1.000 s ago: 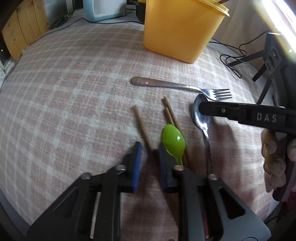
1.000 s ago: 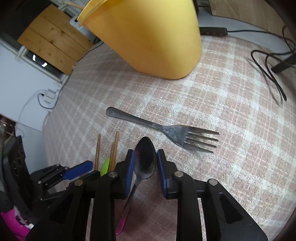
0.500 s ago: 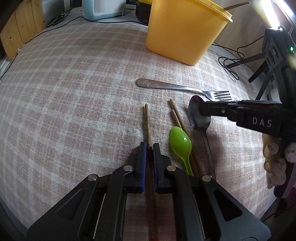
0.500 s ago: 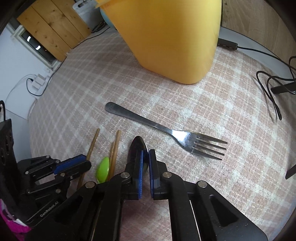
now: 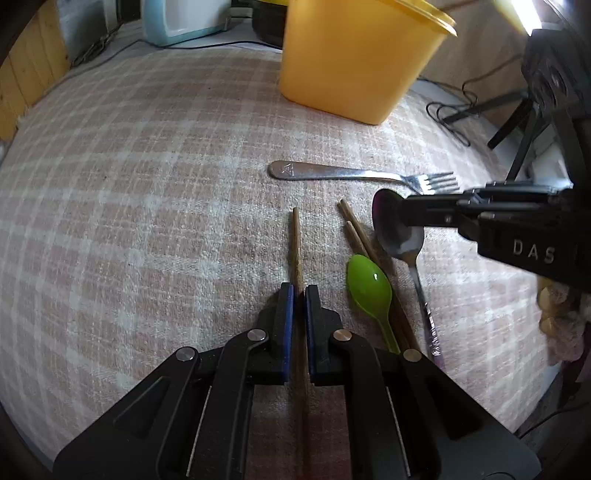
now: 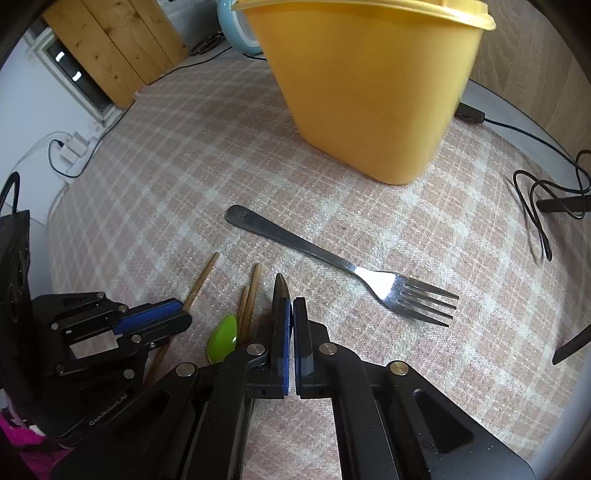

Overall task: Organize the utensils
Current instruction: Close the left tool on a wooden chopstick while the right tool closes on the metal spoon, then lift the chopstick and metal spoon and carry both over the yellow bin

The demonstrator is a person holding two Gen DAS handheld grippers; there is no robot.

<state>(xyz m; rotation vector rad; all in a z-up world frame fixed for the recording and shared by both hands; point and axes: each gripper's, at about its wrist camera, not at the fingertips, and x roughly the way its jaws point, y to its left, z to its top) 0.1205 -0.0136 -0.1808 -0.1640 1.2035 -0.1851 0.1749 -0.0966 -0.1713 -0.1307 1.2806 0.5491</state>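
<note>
Both grippers clamped on utensils on the checked cloth (image 5: 147,184).
Left gripper (image 5: 299,291) pinches 1 chopstick (image 5: 296,240); beside it lie 2 chopsticks (image 5: 354,229) and green spoon (image 5: 369,284); right gripper (image 6: 291,306) pinches metal spoon (image 5: 397,236) near fork (image 5: 362,175).

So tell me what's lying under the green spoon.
Two wooden chopsticks run beneath the green spoon, their tips sticking out past its bowl. Their lower ends are hidden behind the left gripper.

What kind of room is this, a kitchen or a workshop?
Probably a home kitchen or dining corner: a checked tablecloth with a fork and chopsticks on it, a yellow tub, and what looks like a small appliance behind.
</note>
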